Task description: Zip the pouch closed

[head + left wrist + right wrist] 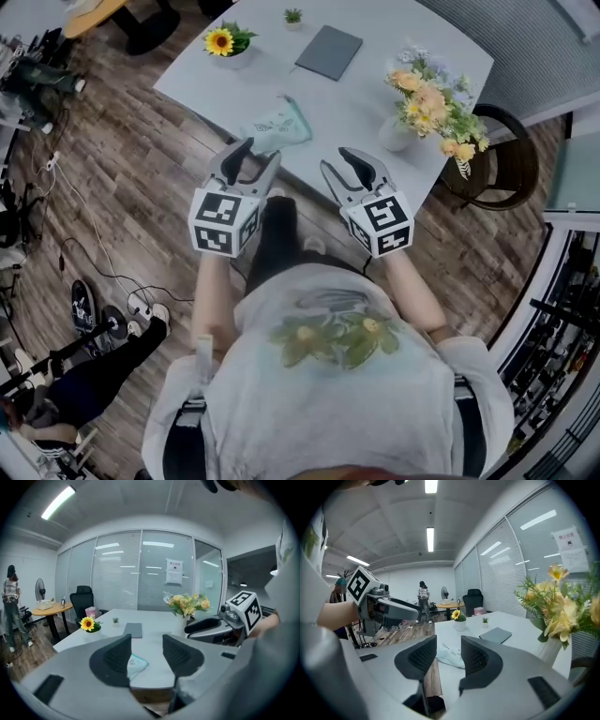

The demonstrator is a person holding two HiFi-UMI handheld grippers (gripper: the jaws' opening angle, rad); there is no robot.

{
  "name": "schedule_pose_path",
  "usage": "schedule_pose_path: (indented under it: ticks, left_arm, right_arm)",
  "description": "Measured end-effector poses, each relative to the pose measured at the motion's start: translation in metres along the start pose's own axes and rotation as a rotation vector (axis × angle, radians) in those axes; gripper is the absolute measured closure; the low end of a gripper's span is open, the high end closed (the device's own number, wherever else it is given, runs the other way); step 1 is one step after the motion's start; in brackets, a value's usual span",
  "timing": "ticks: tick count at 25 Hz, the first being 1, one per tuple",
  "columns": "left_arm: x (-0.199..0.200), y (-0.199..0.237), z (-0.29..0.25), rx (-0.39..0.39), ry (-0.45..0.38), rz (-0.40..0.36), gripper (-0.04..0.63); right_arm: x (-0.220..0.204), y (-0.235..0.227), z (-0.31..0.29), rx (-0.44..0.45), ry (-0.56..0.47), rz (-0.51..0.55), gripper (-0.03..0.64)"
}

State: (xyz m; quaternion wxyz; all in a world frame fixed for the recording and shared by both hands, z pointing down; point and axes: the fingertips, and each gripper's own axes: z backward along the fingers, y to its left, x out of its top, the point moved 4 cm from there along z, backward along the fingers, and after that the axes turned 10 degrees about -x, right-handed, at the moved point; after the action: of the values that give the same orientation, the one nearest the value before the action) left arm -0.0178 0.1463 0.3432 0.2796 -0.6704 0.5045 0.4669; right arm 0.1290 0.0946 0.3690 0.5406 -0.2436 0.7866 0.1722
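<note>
Seated operator seen from above, with both tools raised in front of the torso and short of the near edge of the white desk [375,89]. The left gripper [260,155] has its jaws spread and nothing between them; in the left gripper view the two dark ribbed pads frame only open air and the desk surface beyond. The right gripper [337,161] is likewise spread and empty, its jaws parted by a clear gap in the right gripper view. The two grippers are held side by side, near each other but not touching, each carrying its marker cube toward the operator. The pouch [275,125], pale mint with a small printed pattern, lies flat on the desk close to the near edge, just ahead of the left gripper and apart from both tools; whether its zip is open or closed cannot be made out. Farther back on the desk stand a potted sunflower [221,42], a small green plant [293,16] and a flat grey notebook [329,51]; a vase of yellow and peach flowers [427,103] stands toward the desk's right side. A dark chair [506,159] sits beyond the right end of the desk, on the wood-plank floor [122,169].
</note>
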Motion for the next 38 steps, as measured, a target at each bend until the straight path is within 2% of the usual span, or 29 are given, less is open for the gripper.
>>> schedule_pose_path:
  ticks: [12, 21, 28, 32, 38]
  left_arm:
    - [0.014, 0.092, -0.072, -0.054, 0.184, -0.085, 0.403]
    - [-0.008, 0.133, -0.129, -0.153, 0.358, -0.116, 0.403]
    - [-0.029, 0.163, -0.175, -0.229, 0.428, -0.118, 0.404]
    - [-0.041, 0.174, -0.2, -0.281, 0.478, -0.146, 0.405]
    - [-0.072, 0.187, -0.236, -0.358, 0.602, -0.218, 0.405]
  right_arm:
    - [0.002, -0.019, -0.082, 0.003, 0.112, -0.018, 0.463]
    - [-0.008, -0.035, -0.13, -0.012, 0.214, -0.041, 0.463]
    - [-0.02, -0.045, -0.166, -0.04, 0.282, -0.056, 0.463]
    - [-0.025, -0.051, -0.183, -0.06, 0.311, -0.064, 0.463]
    - [-0.035, -0.059, -0.201, -0.091, 0.358, -0.081, 0.463]
